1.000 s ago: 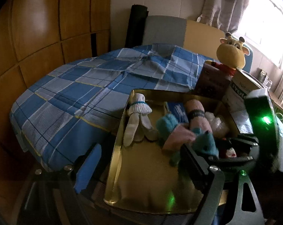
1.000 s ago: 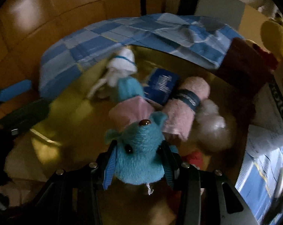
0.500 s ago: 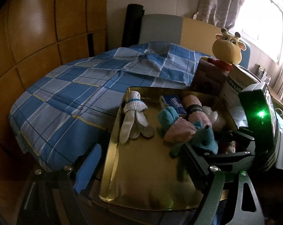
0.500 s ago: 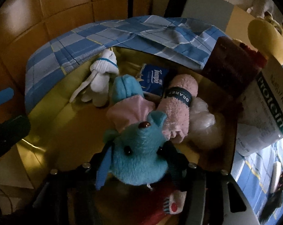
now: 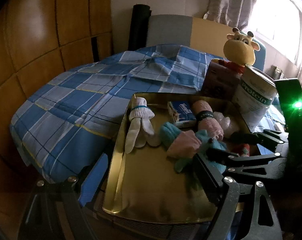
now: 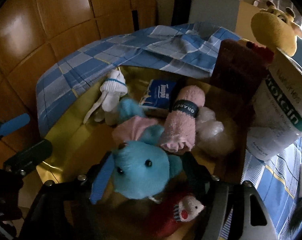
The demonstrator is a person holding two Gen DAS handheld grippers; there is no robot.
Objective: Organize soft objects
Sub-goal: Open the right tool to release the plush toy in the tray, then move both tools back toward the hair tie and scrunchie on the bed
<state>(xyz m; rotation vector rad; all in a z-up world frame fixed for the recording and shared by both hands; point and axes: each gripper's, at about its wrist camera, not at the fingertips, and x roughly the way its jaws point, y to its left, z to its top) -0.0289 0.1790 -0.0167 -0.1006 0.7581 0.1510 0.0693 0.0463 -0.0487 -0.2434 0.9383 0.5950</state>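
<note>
Right wrist view: your right tool (image 6: 142, 174) sits low over the gold tray (image 6: 56, 150), its jaws either side of the blue plush toy (image 6: 139, 172). The jaws have just been opening. The blue-taped finger lies along the toy's left cheek; the dark finger on the other side looks clear of the toy's ear. The toy is loose between them, resting in the tray's near right part, face up toward the lens.

Against the toy's far side lies a pink and blue cloth bundle (image 6: 133, 127), then a rolled pink towel (image 6: 183, 120) with a dark band. A white glove (image 6: 111, 94) lies toward the tray's far left corner, a blue tissue pack (image 6: 160, 96) at the far middle, a clear plastic wad (image 6: 210, 129) to the right of the towel. A small red toy (image 6: 183, 212) lies at the near edge, under the right tool.

Left wrist view: your left tool (image 5: 148, 182) is spread wide and holds nothing, hovering at the tray's near left edge, one finger outside the rim. The tray rests on a bed with a blue checked bedspread (image 5: 70, 108). Beyond the tray stand a brown box (image 5: 221, 80), a protein tub (image 5: 255, 98) and a yellow giraffe plush (image 5: 239, 49).
</note>
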